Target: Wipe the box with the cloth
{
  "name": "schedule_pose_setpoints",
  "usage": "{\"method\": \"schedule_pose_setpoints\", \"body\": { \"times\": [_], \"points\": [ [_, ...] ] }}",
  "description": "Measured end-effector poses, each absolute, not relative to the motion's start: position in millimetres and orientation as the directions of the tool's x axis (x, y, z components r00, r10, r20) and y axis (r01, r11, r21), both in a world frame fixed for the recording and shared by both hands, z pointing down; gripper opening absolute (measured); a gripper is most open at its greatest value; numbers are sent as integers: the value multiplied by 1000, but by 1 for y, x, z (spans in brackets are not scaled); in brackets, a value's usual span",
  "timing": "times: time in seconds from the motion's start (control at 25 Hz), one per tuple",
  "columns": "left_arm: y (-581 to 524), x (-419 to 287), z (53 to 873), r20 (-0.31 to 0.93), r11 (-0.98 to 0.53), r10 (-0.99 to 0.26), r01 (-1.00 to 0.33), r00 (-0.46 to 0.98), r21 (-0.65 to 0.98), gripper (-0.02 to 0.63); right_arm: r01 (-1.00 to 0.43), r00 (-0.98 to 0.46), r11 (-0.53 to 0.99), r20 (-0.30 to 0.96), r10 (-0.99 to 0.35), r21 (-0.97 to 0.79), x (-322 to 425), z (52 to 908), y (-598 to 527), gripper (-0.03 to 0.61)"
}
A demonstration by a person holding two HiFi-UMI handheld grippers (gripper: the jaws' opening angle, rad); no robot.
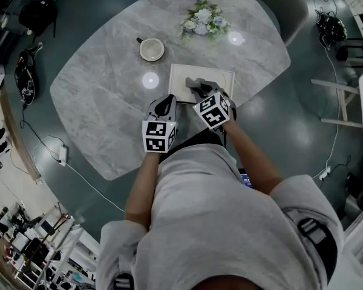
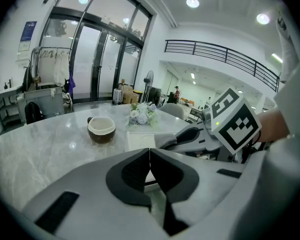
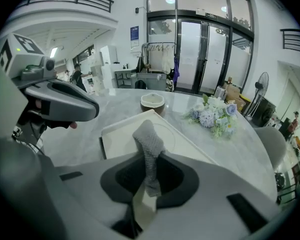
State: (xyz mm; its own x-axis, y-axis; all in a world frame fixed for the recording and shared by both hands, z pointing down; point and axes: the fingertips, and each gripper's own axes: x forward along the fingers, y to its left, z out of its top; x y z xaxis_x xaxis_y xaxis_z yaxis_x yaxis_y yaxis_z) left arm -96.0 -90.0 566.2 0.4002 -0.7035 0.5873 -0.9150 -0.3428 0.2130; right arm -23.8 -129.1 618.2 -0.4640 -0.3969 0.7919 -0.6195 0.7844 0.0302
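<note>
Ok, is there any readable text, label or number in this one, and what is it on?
No text can be read.
Too small to read: print on the blue wall poster.
Patterns only, no letters: the black-and-white marker cubes.
No print visible on the white flat box or the grey knitted cloth.

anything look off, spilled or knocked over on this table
Nothing stands out. The box lies flat on the table, the cup stands upright near the flowers, and the cloth is pinched in the right gripper. No spills show.
</note>
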Motion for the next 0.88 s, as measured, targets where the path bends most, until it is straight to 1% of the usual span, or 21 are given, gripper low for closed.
{"method": "schedule_pose_setpoints", "body": {
  "times": [0.4, 0.88],
  "points": [
    [-66, -103, 561, 586, -372, -692, -904, 421, 211, 23, -631, -462, 775, 794, -396, 20, -28, 616, -91, 60],
    [-52, -95, 565, 596, -436, -654, -876, 465, 205, 23, -677, -448, 735, 780, -437, 22, -29, 619, -77, 60]
  ]
}}
